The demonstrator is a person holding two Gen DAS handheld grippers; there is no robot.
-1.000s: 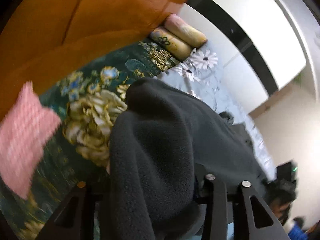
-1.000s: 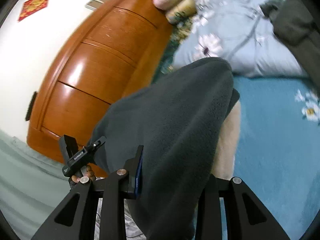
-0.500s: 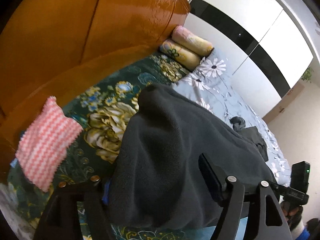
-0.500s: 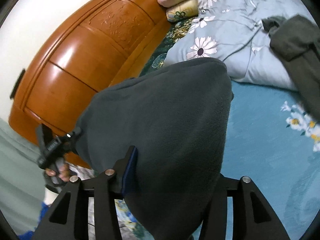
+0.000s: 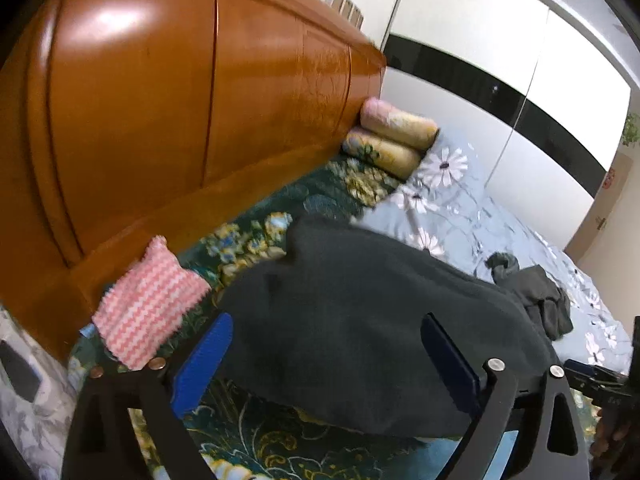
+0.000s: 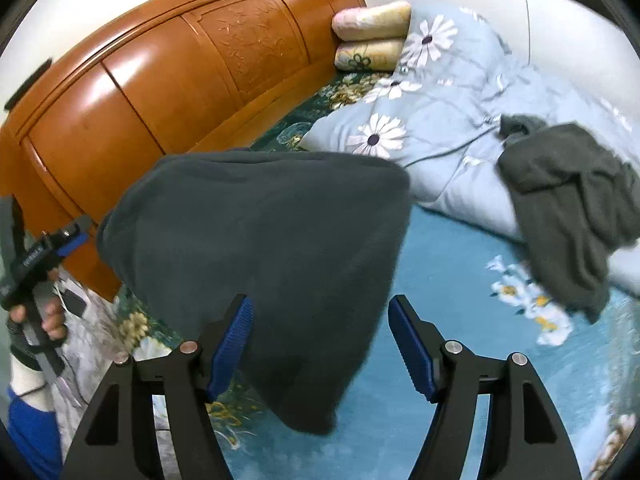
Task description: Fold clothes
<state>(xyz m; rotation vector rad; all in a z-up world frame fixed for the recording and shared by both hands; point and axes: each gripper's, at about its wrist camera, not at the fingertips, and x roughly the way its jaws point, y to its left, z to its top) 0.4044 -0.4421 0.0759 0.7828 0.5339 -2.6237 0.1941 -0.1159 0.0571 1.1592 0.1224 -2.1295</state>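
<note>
Dark grey fleece garment (image 5: 360, 332) lies folded in a mound on the bed (image 6: 460, 360), at the headboard (image 5: 160, 120) end. Landmark: the garment.

Left gripper (image 5: 324, 364): jaws opening, spread very wide, blue pads (image 5: 202, 360) clear of the cloth on both sides. The garment's near edge sits between and beyond them, nothing gripped. Right gripper (image 6: 320, 344): jaws opening, about midway wide; the garment's lower corner hangs down between the pads (image 6: 230, 344). The left pad looks just beside or brushing the fleece, cannot tell which; the right pad is clearly apart from it. No hold.

Garment edges: top fold edge runs straight, parallel to the headboard; right edge slopes down to a rounded corner near the right gripper. Left of the garment, a pink-white zigzag knit piece (image 5: 148, 312) sits on the dark green floral spread (image 5: 256, 240), near but apart. Behind the garment, the pale blue daisy quilt (image 6: 440, 92) and two rolled pillows (image 6: 372, 36) against the headboard. Right of the garment, bare teal sheet gives open room, then a second crumpled grey garment (image 6: 572, 200), well apart, lying over the quilt's edge. The person's left hand (image 6: 38, 320) is at far left in the right wrist view.
</note>
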